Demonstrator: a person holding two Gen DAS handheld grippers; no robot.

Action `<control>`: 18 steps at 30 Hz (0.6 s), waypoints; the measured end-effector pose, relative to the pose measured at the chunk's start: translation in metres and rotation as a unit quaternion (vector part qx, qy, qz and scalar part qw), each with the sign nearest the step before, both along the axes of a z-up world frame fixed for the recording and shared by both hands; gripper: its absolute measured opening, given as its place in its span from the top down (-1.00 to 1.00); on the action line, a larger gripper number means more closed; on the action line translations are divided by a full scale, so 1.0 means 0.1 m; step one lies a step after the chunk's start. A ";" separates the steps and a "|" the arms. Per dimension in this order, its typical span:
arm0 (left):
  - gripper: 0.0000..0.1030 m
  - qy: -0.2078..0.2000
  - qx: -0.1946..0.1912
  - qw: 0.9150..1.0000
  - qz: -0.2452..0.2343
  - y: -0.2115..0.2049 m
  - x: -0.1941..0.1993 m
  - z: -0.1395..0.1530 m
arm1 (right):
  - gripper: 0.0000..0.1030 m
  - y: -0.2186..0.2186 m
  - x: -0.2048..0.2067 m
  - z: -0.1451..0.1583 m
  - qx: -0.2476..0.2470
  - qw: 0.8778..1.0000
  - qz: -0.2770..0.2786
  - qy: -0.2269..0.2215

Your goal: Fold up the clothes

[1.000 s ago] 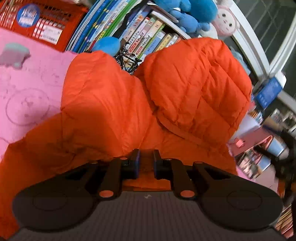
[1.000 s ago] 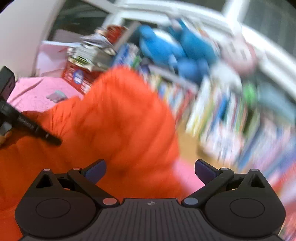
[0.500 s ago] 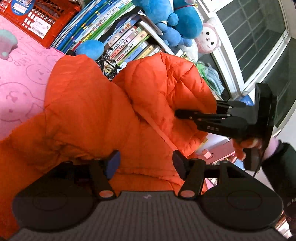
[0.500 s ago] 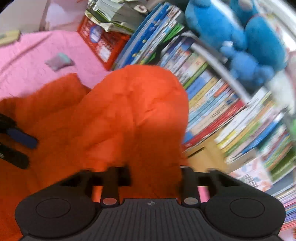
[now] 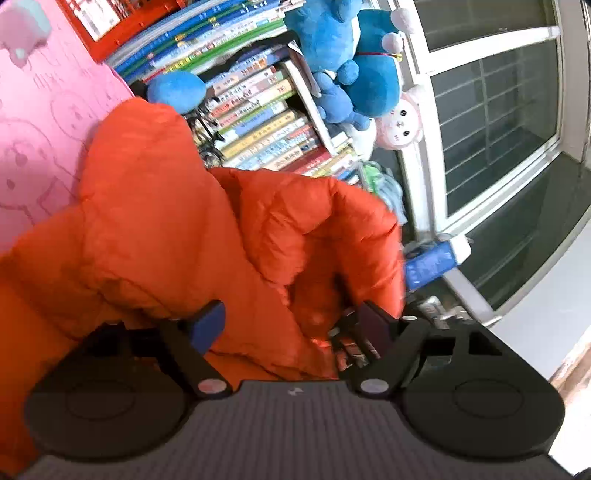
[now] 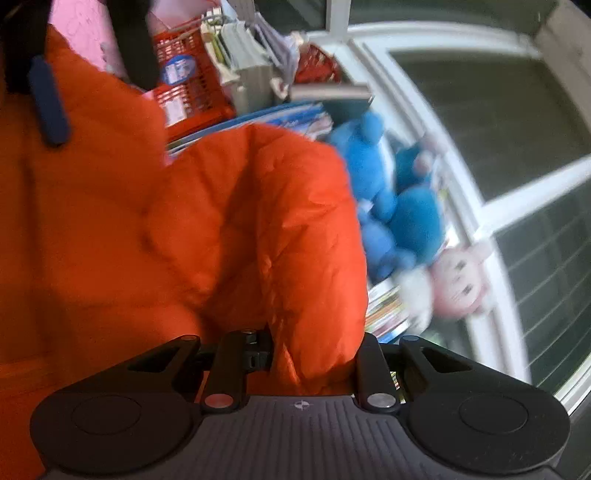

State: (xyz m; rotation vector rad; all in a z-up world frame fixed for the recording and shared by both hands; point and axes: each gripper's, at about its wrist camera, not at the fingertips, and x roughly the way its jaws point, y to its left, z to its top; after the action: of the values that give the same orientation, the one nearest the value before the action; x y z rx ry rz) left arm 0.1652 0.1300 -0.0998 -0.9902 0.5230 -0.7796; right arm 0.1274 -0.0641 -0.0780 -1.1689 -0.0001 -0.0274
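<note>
The puffy orange quilted jacket [image 5: 177, 236] lies heaped on a pink printed bedcover [image 5: 40, 122], filling the middle and the 9 o'clock side of the left wrist view, with one padded lobe [image 5: 332, 229] rising toward 3 o'clock. The left gripper [image 5: 291, 325] points into the jacket with its jaws wide apart and opening; orange fabric lies between the blue-padded fingers [image 5: 207, 325], but the pads do not press on it. In the right wrist view the right gripper [image 6: 306, 354] has its jaws drawn close and closing on a thick fold of the same jacket [image 6: 258, 229], the cloth bunched up between the two black fingers. At 10 o'clock in that view the other gripper's dark fingers [image 6: 48, 103] with a blue pad rest against the orange fabric. Beyond the jacket, at 12 o'clock in the left wrist view, a row of colourful books [image 5: 258, 122] stands beside a red plastic crate [image 5: 110, 22]. Blue plush toys [image 5: 354, 62] and a pink plush doll [image 5: 399, 122] sit at 1 o'clock, against a white-framed window [image 5: 491, 122]. The right wrist view is blurred on its 3 o'clock side.
</note>
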 end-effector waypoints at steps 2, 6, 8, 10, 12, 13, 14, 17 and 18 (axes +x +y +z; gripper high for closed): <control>-0.56 0.029 -0.065 0.997 -0.024 0.00 0.04 -0.02 | 0.59 0.00 -0.06 -0.02 0.023 1.000 0.001 0.013; -0.73 0.085 -0.191 0.975 -0.074 -0.18 0.35 0.00 | 0.59 -0.05 -0.11 0.05 0.062 0.998 0.003 0.015; -0.73 0.125 -0.183 0.973 -0.060 -0.28 0.56 0.01 | 0.59 -0.10 -0.13 0.15 0.090 0.996 0.000 0.014; -0.73 0.165 -0.223 0.960 -0.039 -0.31 0.79 -0.05 | 0.59 -0.19 -0.13 0.22 0.111 0.994 -0.004 0.014; -0.73 0.183 -0.273 0.944 -0.020 -0.31 0.99 -0.05 | 0.61 -0.25 -0.13 0.24 0.120 0.993 -0.009 0.017; -0.73 0.180 -0.279 0.943 -0.005 -0.28 1.06 0.00 | 0.61 -0.27 -0.13 0.24 0.122 0.992 -0.011 0.020; -0.70 0.166 -0.235 0.957 0.027 -0.23 1.09 0.13 | 0.61 -0.29 -0.14 0.22 0.124 0.992 -0.011 0.023; -0.61 0.043 0.050 0.988 0.138 -0.34 0.89 0.68 | 0.61 -0.33 -0.19 0.15 0.126 0.991 -0.008 0.032; -0.61 -0.008 0.160 0.972 0.173 -0.41 0.80 0.88 | 0.61 -0.34 -0.21 0.13 0.128 0.991 -0.005 0.036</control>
State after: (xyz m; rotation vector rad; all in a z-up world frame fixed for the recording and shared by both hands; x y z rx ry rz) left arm 0.2452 0.0893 -0.0120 -0.7461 0.4295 -0.3756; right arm 0.1062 -0.0977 -0.0647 -0.9126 0.0717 0.0068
